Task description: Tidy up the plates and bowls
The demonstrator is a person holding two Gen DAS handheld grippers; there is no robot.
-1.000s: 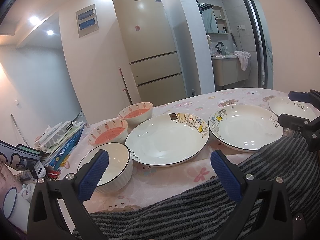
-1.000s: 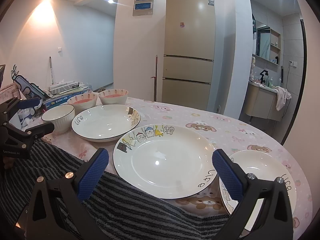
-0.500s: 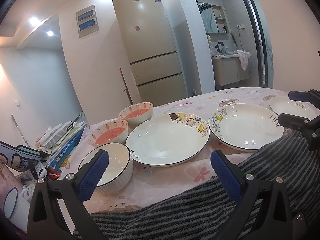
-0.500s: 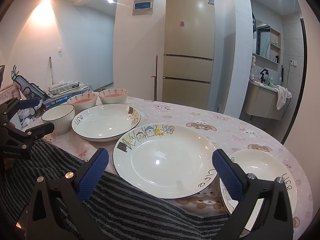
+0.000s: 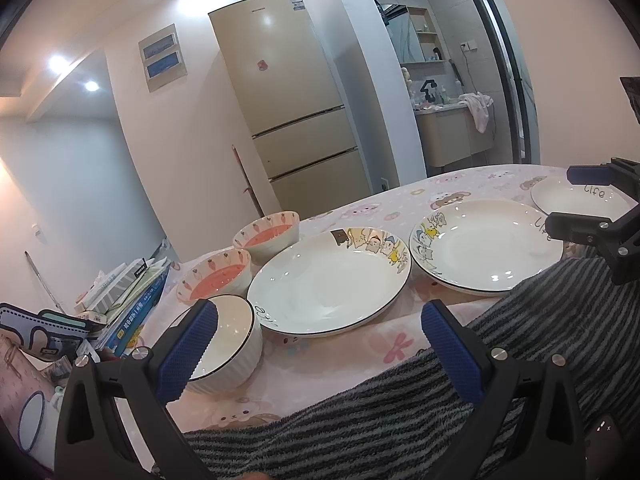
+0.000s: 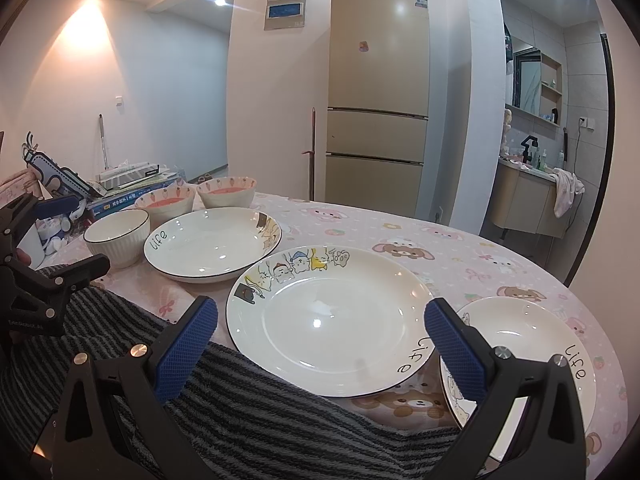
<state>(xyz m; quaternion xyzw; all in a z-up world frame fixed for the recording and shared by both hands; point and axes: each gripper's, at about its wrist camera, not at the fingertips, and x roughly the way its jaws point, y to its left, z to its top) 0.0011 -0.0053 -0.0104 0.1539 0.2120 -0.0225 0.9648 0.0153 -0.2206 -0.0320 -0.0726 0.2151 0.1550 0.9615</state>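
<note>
Left gripper [image 5: 318,350]: hovering low in frame, jaws spread wide, gripping nothing.
Right gripper [image 6: 320,346]: gaping open over the centre plate [image 6: 332,320].
White bowl [image 5: 230,340]: sitting at lower left.

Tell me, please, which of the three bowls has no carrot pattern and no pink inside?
The ribbed white bowl with a dark rim, nearest the left gripper. The two carrot bowls behind it are pink inside.

Fridge [image 6: 378,96], books [image 5: 132,300], striped cloth [image 6: 256,412].
</note>
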